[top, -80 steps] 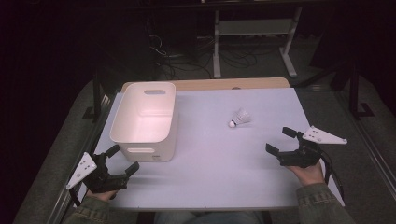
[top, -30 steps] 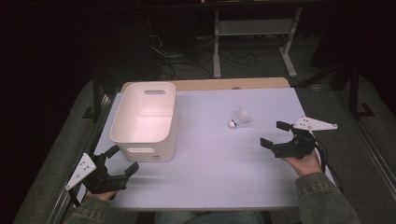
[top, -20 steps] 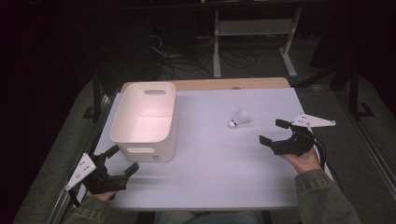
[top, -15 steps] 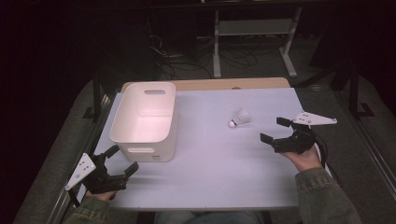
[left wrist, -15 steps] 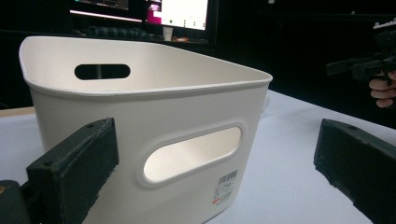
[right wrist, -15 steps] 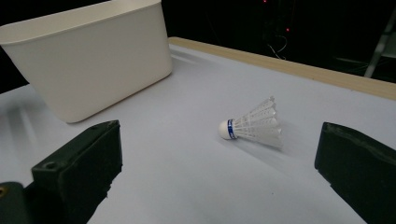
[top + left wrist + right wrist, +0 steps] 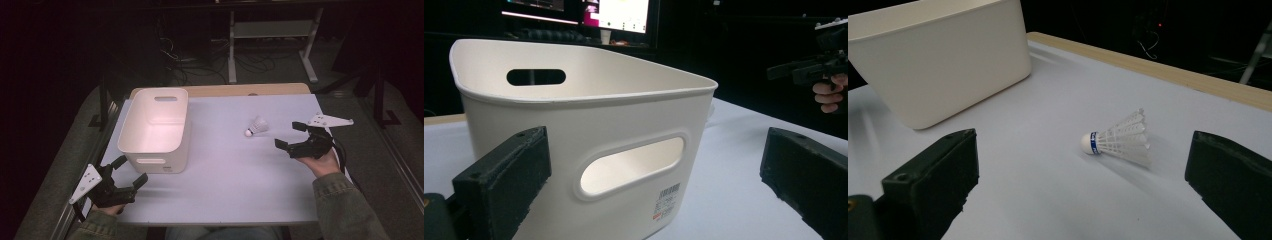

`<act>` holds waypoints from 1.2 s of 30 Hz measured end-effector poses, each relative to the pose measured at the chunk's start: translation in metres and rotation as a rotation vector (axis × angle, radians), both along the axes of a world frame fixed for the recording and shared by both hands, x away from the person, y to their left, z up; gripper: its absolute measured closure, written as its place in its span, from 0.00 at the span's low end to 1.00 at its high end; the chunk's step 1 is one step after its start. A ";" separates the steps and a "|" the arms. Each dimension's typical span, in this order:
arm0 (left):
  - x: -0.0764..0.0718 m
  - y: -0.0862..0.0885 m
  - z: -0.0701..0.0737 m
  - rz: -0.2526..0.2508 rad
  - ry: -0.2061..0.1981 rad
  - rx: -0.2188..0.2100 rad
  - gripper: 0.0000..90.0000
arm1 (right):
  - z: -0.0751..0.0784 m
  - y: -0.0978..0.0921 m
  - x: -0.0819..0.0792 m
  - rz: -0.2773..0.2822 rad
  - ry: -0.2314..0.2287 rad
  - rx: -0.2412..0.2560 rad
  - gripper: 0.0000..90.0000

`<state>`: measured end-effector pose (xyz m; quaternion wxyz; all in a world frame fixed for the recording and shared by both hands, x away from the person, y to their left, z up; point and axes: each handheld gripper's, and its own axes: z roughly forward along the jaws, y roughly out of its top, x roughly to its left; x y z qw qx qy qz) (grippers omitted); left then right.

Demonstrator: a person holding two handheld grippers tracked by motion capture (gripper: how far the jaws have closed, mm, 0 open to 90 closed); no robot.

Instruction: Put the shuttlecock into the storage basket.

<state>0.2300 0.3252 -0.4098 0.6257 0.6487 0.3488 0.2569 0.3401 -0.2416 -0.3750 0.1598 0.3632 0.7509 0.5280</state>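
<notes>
Shuttlecock [image 7: 256,126] lies on its side on the bench [image 7: 235,170], right of centre, toward the far half. White feather skirt, white cork with a blue band, seen clearly in the right gripper view [image 7: 1120,141]; in the high view the cork points near-left and the skirt far-right. Nothing touches it.

Right gripper [image 7: 292,137] sits just right of the shuttlecock, apart from it, held in a hand [image 7: 322,159] at the right edge of the bench. Its fingers [image 7: 935,180] stand wide apart, the shuttlecock lying beyond them in the line between them. Grey three-cornered plate on top, cable trailing back to the sleeve.

White plastic bin [image 7: 155,131] stands upright on the left half of the bench, well apart from the shuttlecock. Oval handle cut-outs in its near and far walls; barcode label low on the near wall [image 7: 666,200]. Inside looks bare as far as the high view reaches.

Left gripper [image 7: 129,172] rests at the near-left corner, just near of the bin's near wall, not touching it. Its fingers [image 7: 504,180] are likewise spread wide, holding nothing.
</notes>
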 end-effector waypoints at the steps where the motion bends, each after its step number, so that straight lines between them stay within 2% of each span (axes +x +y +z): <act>1: 0.000 0.000 0.000 0.000 0.002 -0.001 0.00 | 0.001 0.001 0.001 0.003 0.002 0.001 0.00; 13: 0.000 0.000 0.000 -0.001 0.000 -0.002 0.00 | 0.001 0.011 0.020 0.000 0.017 -0.037 0.00; 25: 0.000 0.000 0.000 -0.001 -0.001 0.003 0.00 | -0.001 0.015 0.041 -0.024 0.037 -0.025 0.00; 36: 0.001 0.001 0.000 0.003 -0.003 0.002 0.00 | -0.011 0.018 0.054 -0.038 0.066 -0.027 0.01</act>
